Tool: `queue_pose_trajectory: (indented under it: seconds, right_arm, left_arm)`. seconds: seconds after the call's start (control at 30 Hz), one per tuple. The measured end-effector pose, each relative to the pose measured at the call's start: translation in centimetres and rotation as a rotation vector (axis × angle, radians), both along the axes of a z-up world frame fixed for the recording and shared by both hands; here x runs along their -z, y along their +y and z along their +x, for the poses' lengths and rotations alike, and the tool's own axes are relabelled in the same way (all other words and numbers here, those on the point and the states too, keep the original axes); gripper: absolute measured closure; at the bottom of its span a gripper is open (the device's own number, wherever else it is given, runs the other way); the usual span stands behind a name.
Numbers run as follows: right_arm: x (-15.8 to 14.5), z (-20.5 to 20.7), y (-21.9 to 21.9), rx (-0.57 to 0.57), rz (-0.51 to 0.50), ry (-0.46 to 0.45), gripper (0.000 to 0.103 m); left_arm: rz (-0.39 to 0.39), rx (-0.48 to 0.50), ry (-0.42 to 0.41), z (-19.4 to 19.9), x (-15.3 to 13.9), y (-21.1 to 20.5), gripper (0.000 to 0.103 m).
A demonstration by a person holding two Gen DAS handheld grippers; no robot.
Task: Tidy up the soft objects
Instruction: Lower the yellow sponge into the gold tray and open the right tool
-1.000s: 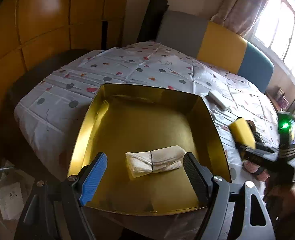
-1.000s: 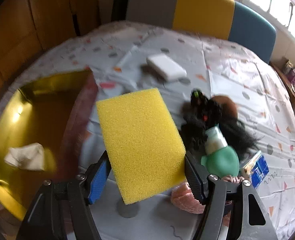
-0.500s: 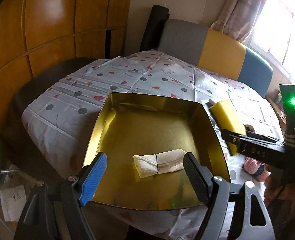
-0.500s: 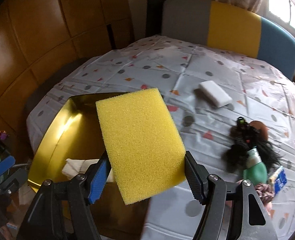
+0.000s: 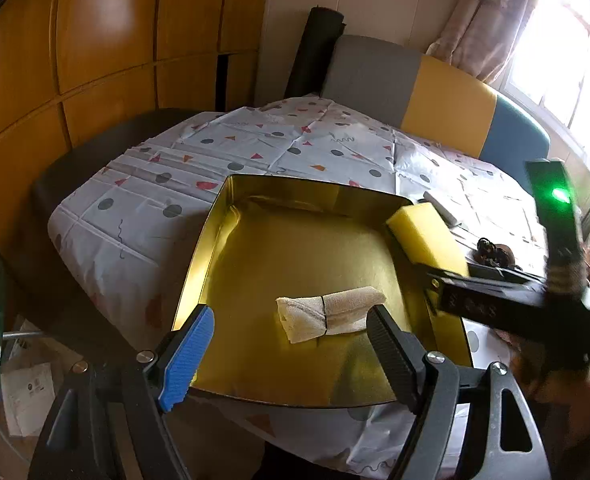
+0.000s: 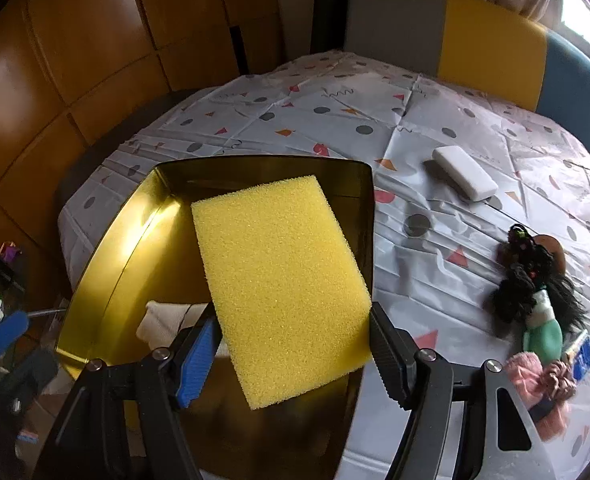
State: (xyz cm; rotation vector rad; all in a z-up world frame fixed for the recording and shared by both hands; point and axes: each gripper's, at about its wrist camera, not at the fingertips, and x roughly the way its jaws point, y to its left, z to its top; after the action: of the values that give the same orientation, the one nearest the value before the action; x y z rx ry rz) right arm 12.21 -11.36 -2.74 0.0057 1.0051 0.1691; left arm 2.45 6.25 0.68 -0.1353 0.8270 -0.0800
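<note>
1. The right gripper [image 6: 291,344] pinches the yellow sponge [image 6: 279,280] by its two long sides. The sponge hangs in the air over the right side of the gold tray [image 6: 111,264]. The sponge is squishy, so if the squeeze gets weak it could slip out early and land on the rim or on the tablecloth [image 6: 435,248].

2. A folded white cloth [image 5: 329,314] already lies in the tray, near the front. If the sponge drops right there, it could land on top of the cloth and make a messy pile.

3. The left gripper [image 5: 291,344] is spread wide with nothing in it, hanging just over the front of the tray, with the cloth showing between its tips. The two grippers are close, so they could bump.

4. The tray looks light and shiny. A push on its rim could make it slide.

5. A white block [image 6: 465,178], a doll [image 6: 535,292] and a pink fuzzy thing [image 6: 535,384] still wait on the table.
</note>
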Motion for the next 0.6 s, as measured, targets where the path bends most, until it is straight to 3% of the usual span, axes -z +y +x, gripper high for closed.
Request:
queue_pose_trajectory:
  seconds: [0.6]
  right_arm:
    - [3.6, 6.8, 1.6, 0.024, -0.084, 0.088, 0.027]
  left_arm:
    - [0.017, -0.025, 0.020, 0.4, 0.5, 0.9, 0.023]
